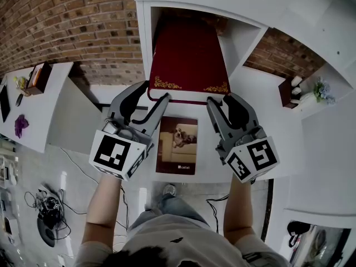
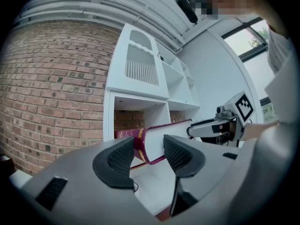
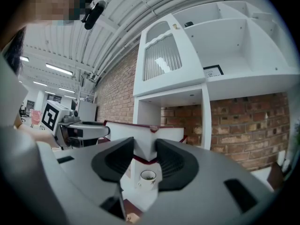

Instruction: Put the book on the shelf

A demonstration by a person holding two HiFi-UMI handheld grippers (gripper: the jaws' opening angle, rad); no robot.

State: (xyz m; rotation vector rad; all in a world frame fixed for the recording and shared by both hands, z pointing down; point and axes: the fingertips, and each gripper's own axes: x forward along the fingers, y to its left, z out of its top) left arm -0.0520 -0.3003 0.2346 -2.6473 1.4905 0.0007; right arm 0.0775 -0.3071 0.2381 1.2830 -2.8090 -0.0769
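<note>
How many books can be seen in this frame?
2. The red book juts from the shelf; the dog-cover book lies flat on the white table, nearer the person. Others may be hidden.

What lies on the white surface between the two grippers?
A brown dog-cover book lies flat between the left gripper and right gripper, short of the red book; head view.

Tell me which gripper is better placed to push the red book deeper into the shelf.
Marginally the right gripper. Both grippers clamp the red book by near corners, but the left gripper sits close to the left shelf wall; the right has open room beside it.
</note>
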